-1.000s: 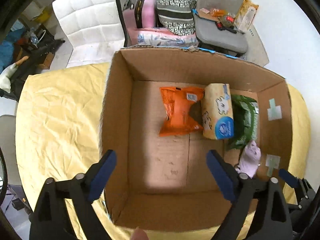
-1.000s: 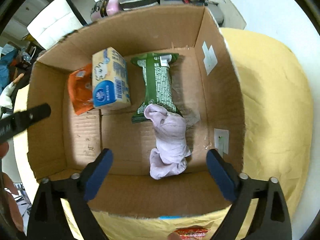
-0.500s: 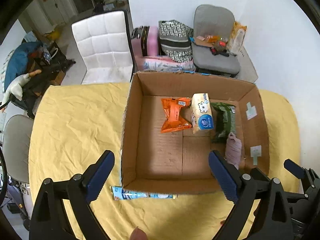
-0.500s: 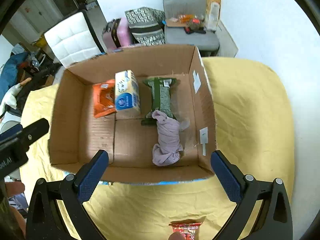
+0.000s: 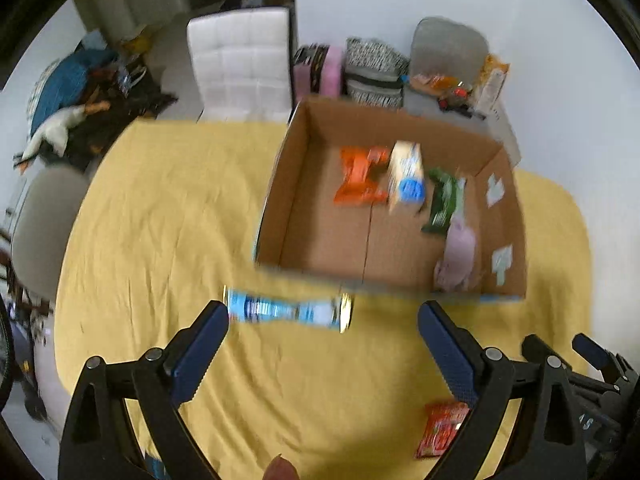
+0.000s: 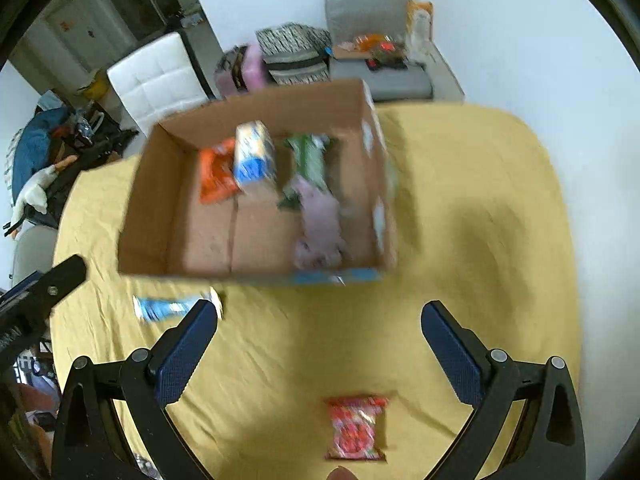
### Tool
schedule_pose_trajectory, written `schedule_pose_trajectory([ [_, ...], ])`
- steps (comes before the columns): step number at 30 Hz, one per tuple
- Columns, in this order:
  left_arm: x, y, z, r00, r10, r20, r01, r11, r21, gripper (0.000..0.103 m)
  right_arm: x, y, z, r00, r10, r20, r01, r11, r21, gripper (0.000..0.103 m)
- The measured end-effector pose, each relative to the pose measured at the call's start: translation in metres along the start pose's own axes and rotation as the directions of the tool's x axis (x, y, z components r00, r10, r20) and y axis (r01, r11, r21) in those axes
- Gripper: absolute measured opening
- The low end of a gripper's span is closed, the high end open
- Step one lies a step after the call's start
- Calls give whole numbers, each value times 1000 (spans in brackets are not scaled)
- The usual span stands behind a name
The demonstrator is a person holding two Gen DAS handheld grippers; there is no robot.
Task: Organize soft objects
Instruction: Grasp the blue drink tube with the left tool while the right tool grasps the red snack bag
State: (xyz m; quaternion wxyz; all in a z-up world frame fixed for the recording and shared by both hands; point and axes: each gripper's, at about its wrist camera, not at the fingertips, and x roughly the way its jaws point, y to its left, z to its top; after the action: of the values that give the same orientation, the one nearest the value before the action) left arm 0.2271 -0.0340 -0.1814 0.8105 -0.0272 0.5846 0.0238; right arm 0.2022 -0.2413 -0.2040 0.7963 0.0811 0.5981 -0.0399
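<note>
An open cardboard box (image 5: 276, 184) (image 6: 148, 200) stands on the yellow table. Inside lie an orange packet (image 5: 358, 178) (image 6: 214, 176), a tissue pack (image 5: 406, 178) (image 6: 252, 156), a green packet (image 5: 442, 202) (image 6: 308, 158) and a lilac cloth (image 5: 458, 252) (image 6: 320, 220). A blue-and-white packet (image 5: 288, 310) (image 6: 168, 308) lies in front of the box. A red packet (image 5: 440, 428) (image 6: 356, 428) lies nearer. My left gripper (image 5: 324, 350) is open and empty above the table, near the blue packet. My right gripper (image 6: 320, 350) is open and empty, just beyond the red packet.
The table is covered by a wrinkled yellow cloth (image 5: 160, 220) (image 6: 480, 200). Behind it stand a white chair (image 5: 240, 60), a grey chair (image 6: 372, 40) with clutter, and bags on the floor. The left gripper shows at the right wrist view's left edge (image 6: 40, 296).
Both grippers have pulled back and up from over the box. The blue-and-white packet and the red packet have come into view in front of the box. Both stay open.
</note>
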Motion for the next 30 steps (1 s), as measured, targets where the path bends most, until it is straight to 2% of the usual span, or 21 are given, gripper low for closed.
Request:
schedule_pose_trajectory([
  [3,22,3,-36,997,9,-83,-12,1000,-29,97,20,-24,-31,998,-20,-68,22,999,27,103],
  [6,48,7,-64,985,13,-170,-25,997,-69,97,58,-44,-67,984,-35,-177,44,998,51,103],
  [8,68,13,-82,972,3,-236,-31,993,-117,97,86,-54,-91,968,-38,-250,55,997,62,103],
  [11,93,23,-97,952,-20,-306,-41,980,-193,97,124,-66,-127,932,-16,-362,49,995,82,103],
  [14,111,40,-105,940,-60,-337,-40,958,-283,97,150,-70,-151,903,-9,-429,51,995,87,103],
  [17,124,57,-105,931,-106,-351,-37,926,-377,97,168,-71,-167,879,-6,-477,59,994,95,94],
  [19,132,71,-102,929,-152,-337,-21,888,-460,97,175,-70,-173,868,-13,-497,67,994,91,79],
  [20,138,81,-100,928,-185,-324,-10,855,-519,97,179,-68,-175,864,-18,-503,70,994,85,78],
  [21,141,87,-98,926,-207,-317,-6,830,-558,97,180,-65,-176,865,-40,-500,83,995,63,73],
  [22,145,94,-97,924,-224,-309,-3,804,-594,97,179,-61,-175,870,-57,-490,90,995,44,61],
  [23,151,103,-94,921,-258,-290,10,763,-647,97,177,-56,-174,876,-68,-478,91,996,25,53],
  [24,156,109,-93,919,-282,-276,21,734,-679,97,176,-51,-171,878,-82,-471,98,995,9,49],
  [25,160,113,-91,916,-300,-266,28,709,-705,97,176,-47,-168,880,-91,-465,102,995,-2,48],
  [28,175,127,-83,911,-353,-211,55,613,-788,97,174,-39,-157,892,-92,-442,93,995,-19,48],
  [30,182,131,-79,914,-358,-193,56,582,-811,97,172,-34,-149,902,-93,-422,89,996,-30,48],
])
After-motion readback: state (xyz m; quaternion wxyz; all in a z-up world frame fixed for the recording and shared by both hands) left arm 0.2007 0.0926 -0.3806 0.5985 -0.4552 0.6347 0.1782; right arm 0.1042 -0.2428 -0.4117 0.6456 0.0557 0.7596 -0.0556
